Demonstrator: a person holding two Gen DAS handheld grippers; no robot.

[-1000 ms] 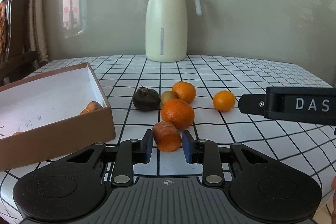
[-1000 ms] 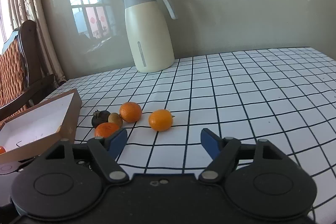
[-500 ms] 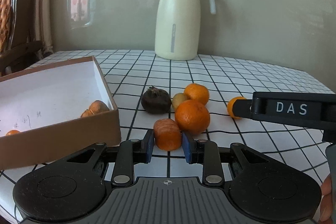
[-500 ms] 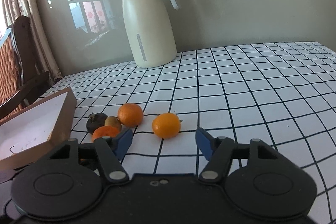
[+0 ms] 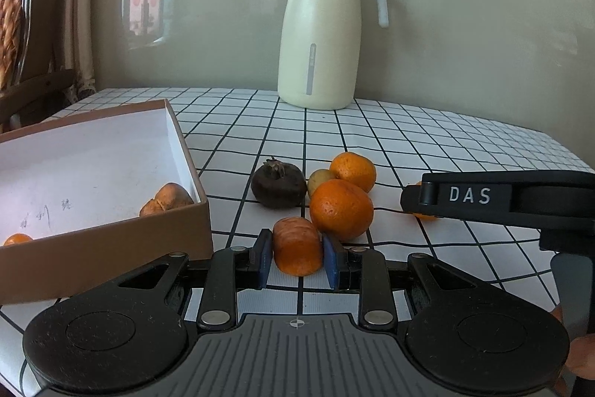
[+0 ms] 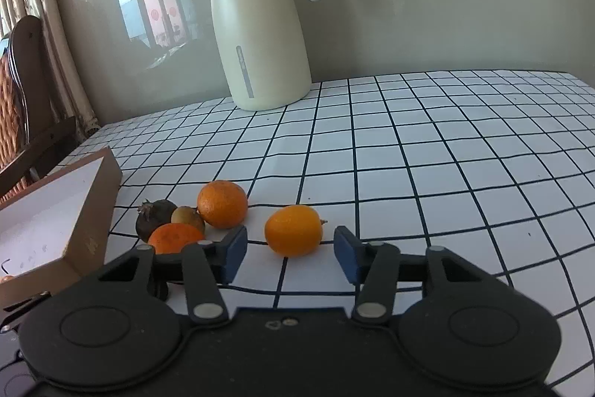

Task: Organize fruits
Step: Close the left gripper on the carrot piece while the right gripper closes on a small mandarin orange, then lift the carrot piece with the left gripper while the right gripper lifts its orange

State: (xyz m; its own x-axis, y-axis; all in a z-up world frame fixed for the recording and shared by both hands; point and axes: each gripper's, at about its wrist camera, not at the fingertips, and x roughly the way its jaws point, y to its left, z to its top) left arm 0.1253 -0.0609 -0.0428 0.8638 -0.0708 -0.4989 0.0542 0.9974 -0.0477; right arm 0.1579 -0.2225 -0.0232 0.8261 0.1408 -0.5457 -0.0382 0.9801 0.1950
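Fruit sorting, partly done. The cardboard box on the desk already holds a brownish fruit and, at its near edge, what may be a small orange one. The left gripper has its jaws clamped on an orange fruit just beside the box. The right gripper has its jaws closing around a lone mandarin, pads not yet touching. A dark fruit, a small yellowish fruit and two mandarins remain outside.
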